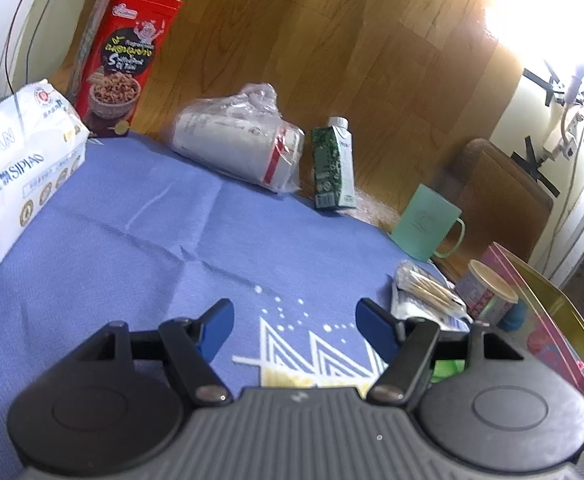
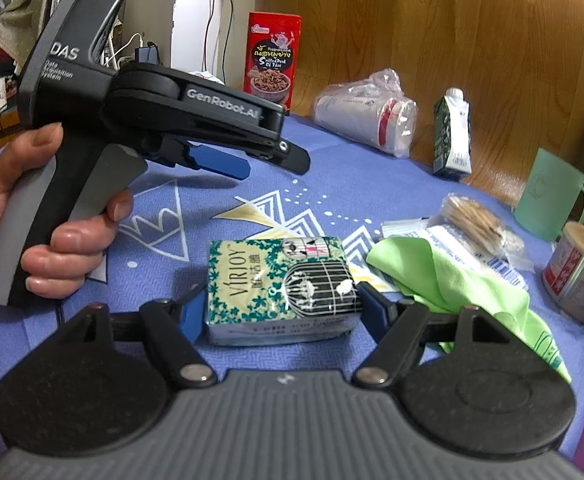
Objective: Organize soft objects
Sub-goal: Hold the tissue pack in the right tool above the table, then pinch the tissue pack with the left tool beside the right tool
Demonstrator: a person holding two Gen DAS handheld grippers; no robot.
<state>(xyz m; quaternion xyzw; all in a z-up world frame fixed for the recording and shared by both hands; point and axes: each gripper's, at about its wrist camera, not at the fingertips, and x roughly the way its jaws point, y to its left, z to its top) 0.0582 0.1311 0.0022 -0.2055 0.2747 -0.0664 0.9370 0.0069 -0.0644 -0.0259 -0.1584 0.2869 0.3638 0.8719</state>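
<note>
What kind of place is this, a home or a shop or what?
Most likely a lived-in home. A printed blue tablecloth covers the table, crowded with household goods: a tissue pack, a red snack box and a green mug. Behind are wood panelling and hanging clothes.

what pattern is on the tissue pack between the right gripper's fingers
The tissue pack has teal leaves on cream, with black-and-white birdcages; clearest in the right wrist view.

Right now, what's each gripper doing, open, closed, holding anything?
Left gripper: open, nothing between its fingers.
Right gripper: jaws around the green floral tissue pack; whether the pads press it cannot be told.
</note>
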